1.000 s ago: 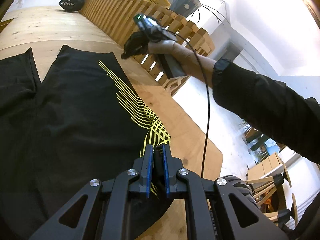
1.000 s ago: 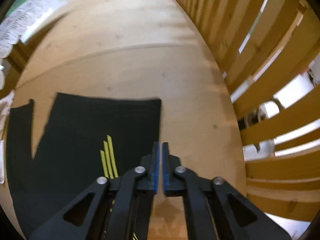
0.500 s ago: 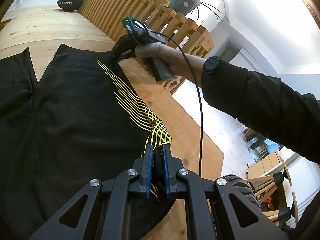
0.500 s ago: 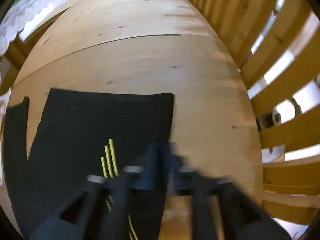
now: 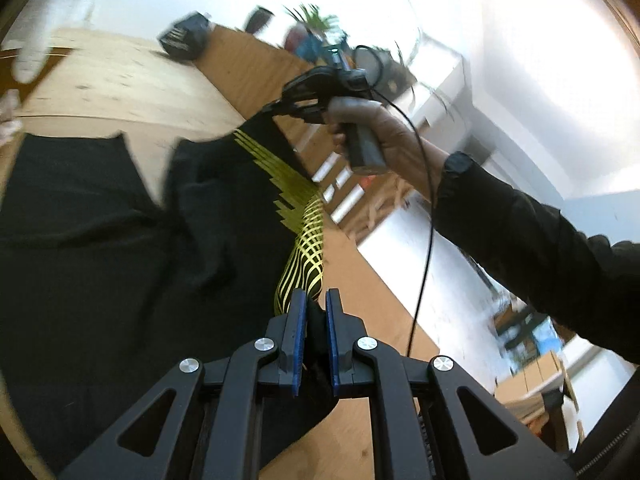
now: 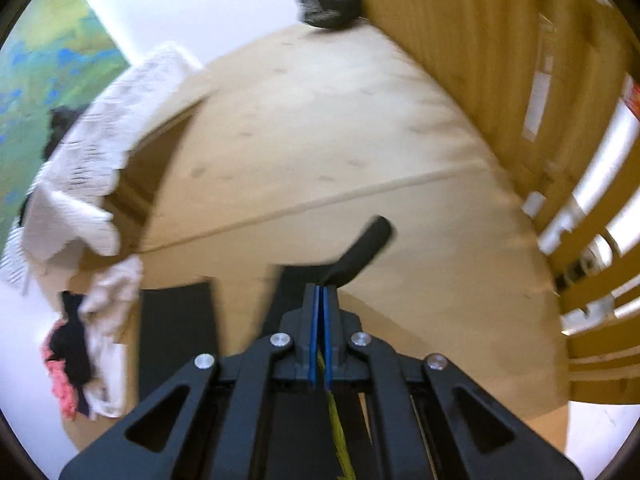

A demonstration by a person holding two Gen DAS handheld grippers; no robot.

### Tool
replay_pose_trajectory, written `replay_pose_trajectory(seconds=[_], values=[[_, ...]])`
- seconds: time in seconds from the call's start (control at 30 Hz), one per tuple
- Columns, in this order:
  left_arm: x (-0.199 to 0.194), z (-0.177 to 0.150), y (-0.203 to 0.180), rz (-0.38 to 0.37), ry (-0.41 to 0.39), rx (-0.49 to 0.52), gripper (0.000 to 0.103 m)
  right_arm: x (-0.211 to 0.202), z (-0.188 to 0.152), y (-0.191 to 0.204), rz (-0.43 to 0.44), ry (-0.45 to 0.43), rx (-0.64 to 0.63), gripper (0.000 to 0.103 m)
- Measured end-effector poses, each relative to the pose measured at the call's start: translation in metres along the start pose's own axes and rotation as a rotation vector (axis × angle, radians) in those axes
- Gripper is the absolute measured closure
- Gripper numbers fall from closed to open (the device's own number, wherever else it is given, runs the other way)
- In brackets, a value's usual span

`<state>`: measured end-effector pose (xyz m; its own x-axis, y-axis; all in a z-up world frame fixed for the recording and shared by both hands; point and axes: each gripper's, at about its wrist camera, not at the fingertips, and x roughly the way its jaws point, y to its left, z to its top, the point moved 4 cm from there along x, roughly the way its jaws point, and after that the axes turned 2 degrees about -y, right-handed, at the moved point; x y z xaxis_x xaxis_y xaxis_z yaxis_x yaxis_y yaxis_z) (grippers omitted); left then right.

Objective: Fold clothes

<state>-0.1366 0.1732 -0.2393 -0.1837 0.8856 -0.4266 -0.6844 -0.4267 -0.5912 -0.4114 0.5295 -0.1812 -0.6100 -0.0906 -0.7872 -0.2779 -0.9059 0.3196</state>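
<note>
Black trousers with a yellow line pattern lie on the wooden table. My left gripper is shut on the waist end of the patterned leg. My right gripper is shut on the hem of that leg and holds it lifted off the table, so the leg hangs stretched between both grippers. In the right wrist view my right gripper pinches the black hem, which curls up past the blue pads. The other leg lies flat.
A slatted wooden partition runs along the table's right side. A black sports bag sits at the far end. A white patterned cloth and a pile of white, black and pink clothes lie at the left.
My right gripper came down onto the hem of the patterned leg, closed on it and lifted it. My left gripper has risen too, raising the leg off the table.
</note>
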Motion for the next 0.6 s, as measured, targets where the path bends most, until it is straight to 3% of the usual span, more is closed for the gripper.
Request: replay_pose_trajectory(seconds=[0.17,0.3,0.4,0.53,0.6], values=[[-0.061,-0.011,0.033,0.084,-0.070,-0.065,0.094,0.010,0.003,0.118,0.092,0.013,-0.104,0.101],[-0.090,-0.034,0.055,0.134,-0.078,-0.116,0.094,0.039,-0.028,0.208,0.161,0.063,-0.191,0.101],[-0.105,-0.056,0.074,0.167,-0.078,-0.166,0.094,0.076,-0.060,0.270,0.160,0.122,-0.274,0.101],[-0.110,-0.085,0.103,0.192,-0.071,-0.260,0.094,0.131,-0.097,0.308,0.107,0.199,-0.360,0.100],[-0.111,-0.095,0.110,0.193,-0.062,-0.285,0.094,0.155,-0.114,0.316,0.084,0.289,-0.362,0.099]])
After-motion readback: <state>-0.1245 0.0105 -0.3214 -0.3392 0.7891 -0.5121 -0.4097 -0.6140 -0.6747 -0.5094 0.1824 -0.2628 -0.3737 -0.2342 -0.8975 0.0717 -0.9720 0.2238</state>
